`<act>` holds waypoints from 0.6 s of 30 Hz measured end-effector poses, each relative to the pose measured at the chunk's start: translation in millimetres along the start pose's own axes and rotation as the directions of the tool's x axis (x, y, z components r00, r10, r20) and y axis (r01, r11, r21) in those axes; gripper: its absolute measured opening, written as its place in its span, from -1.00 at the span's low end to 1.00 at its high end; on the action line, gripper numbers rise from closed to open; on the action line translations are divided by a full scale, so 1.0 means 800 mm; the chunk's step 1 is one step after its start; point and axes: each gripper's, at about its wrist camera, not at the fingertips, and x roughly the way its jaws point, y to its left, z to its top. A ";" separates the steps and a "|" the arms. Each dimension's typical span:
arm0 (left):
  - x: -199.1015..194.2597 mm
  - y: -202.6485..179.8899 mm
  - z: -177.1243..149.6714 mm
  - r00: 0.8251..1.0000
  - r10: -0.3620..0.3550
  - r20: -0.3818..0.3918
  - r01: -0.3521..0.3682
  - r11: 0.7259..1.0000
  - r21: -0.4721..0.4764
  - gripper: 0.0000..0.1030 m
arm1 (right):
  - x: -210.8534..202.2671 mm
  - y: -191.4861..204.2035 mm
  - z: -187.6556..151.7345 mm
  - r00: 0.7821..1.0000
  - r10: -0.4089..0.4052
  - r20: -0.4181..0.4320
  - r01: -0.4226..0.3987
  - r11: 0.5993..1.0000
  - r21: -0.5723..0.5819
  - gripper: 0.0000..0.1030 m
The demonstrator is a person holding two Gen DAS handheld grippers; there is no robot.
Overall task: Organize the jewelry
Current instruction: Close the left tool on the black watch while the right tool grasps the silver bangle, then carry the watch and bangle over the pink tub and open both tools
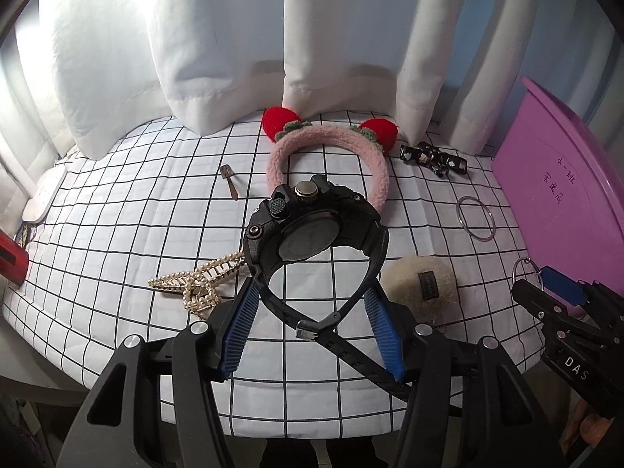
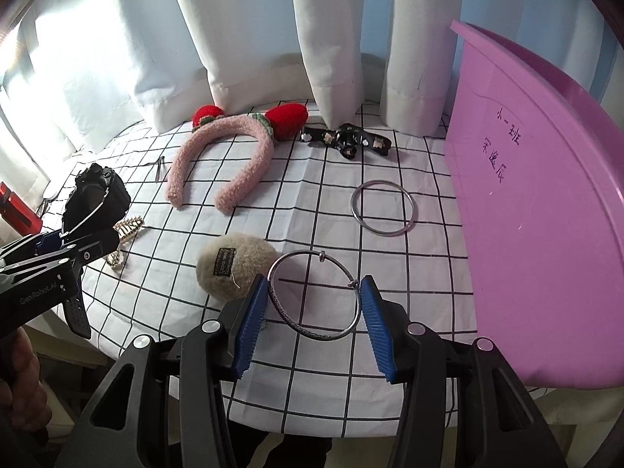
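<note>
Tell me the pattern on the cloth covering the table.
White tablecloth with a black grid of thin lines; clearest in the right wrist view.

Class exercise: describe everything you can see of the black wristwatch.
The wristwatch is chunky, black and looks like plastic or rubber, with a brass-coloured knob on its case and side buttons. Its strap is buckled into a loop, the loose end trailing. The left gripper clamps the strap loop between blue ribbed pads, holding it above the checked cloth.
</note>
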 end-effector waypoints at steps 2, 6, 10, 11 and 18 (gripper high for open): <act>-0.011 -0.005 0.011 1.000 -0.009 0.026 0.009 1.000 0.013 0.06 | -0.014 0.001 0.009 1.000 0.000 0.026 0.000 1.000 0.001 -0.08; -0.033 -0.017 0.033 0.996 -0.036 0.081 0.033 0.999 0.043 0.06 | -0.045 0.000 0.028 0.996 -0.010 0.083 0.010 1.000 0.007 -0.08; -0.050 -0.037 0.053 0.990 -0.065 0.128 0.054 0.995 0.083 0.06 | -0.075 -0.011 0.040 0.990 -0.037 0.138 0.034 0.999 0.022 -0.08; -0.054 -0.042 0.059 0.988 -0.073 0.139 0.061 0.994 0.092 0.06 | -0.081 -0.015 0.043 0.988 -0.044 0.149 0.040 0.999 0.029 -0.08; -0.070 -0.091 0.083 0.974 -0.147 0.172 0.116 0.977 0.180 0.06 | -0.122 -0.054 0.051 0.970 -0.113 0.216 0.095 0.991 0.093 -0.08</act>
